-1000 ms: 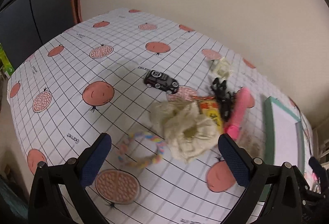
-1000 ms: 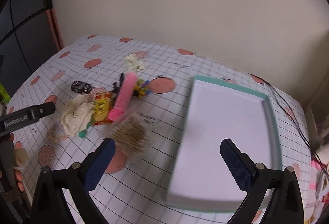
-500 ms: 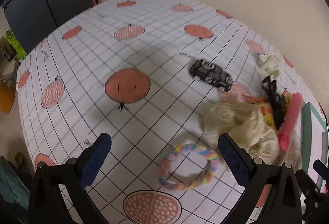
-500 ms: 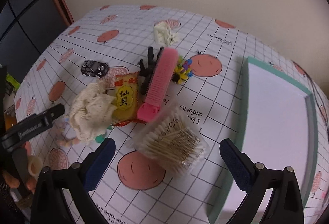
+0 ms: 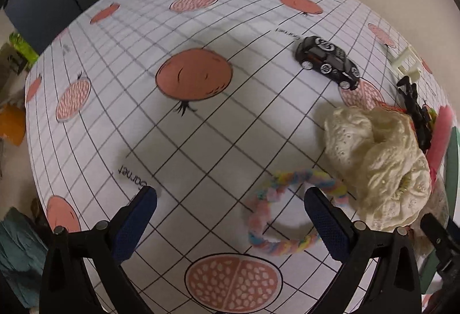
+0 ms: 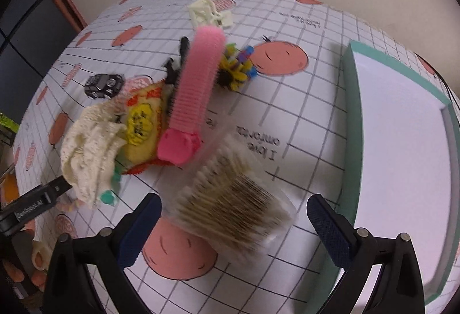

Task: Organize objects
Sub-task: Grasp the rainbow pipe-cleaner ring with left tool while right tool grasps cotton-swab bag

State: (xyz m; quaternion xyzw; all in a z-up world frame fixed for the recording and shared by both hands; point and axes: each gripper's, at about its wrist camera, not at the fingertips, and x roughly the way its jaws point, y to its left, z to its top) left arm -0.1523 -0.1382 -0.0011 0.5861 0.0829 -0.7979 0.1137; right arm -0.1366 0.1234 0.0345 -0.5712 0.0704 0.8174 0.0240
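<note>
Your right gripper [image 6: 233, 227] is spread wide and empty, its blue pads either side of the clear plastic tub of cotton swabs [image 6: 233, 204] that lies tilted on the grid-and-pomegranate tablecloth [image 6: 302, 118]. The tub is blurred in this view, so I cannot say for sure whether a pad already touches it; it looks just short of contact. Bring the fingers down so both pads meet the tub's flat sides rather than its corners, and close gently, since thin plastic is likely to flex or squirt out under a hard pinch. The shallow teal-rimmed white tray [image 6: 350, 141] sits just to the right, and is probably where the tub belongs; lift it clear of the rim before setting it in.

Mind the long pink hair roller [image 6: 195, 89], which lies near the tub's far end on top of the yellow snack packet [image 6: 141, 124].

Your left gripper [image 5: 230, 222] is also wide apart and holds nothing. Its right pad sits over the pastel braided rope ring [image 5: 287, 213], beside the crumpled cream lace cloth [image 5: 379, 164]. Shift it right until the rope's braid lies between both pads, and keep it off the cloth. The black toy car [image 5: 327, 60] stands well apart, further back.
</note>
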